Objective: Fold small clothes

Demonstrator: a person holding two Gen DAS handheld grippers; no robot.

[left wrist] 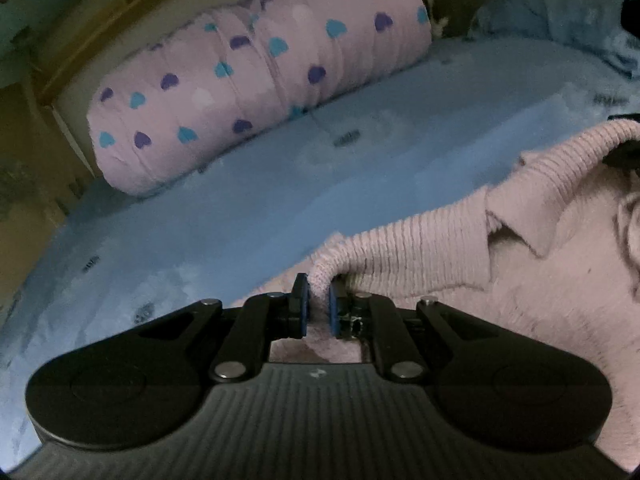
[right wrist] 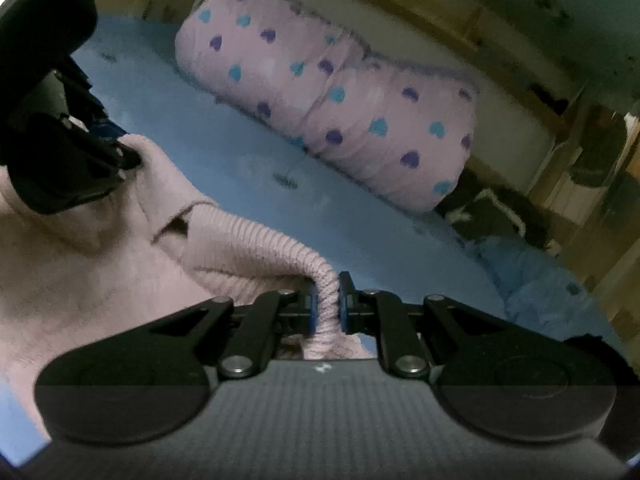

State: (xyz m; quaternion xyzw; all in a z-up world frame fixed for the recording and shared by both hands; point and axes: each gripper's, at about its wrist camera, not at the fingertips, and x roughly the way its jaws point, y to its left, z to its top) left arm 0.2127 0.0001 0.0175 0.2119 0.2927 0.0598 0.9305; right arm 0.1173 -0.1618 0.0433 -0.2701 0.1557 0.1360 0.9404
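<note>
pinching the sweater (left wrist: 520, 280) hem with left tool (left wrist: 319, 300) and right tool (right wrist: 329, 300) both clamped, i'm keeping it taut and level over the bed (left wrist: 240, 200).

A: Sweater (left wrist: 560, 264) runs off the right edge in the left wrist view, hem hidden under the gripper body.

B: Same in the right wrist view. Dark bundle (right wrist: 492, 216) at right too blurred to identify.

Two tools (left wrist: 319, 300) (right wrist: 329, 300) — one pink sweater (left wrist: 520, 280), one heart-print roll (left wrist: 256, 80), one blue sheet (left wrist: 240, 208).
</note>
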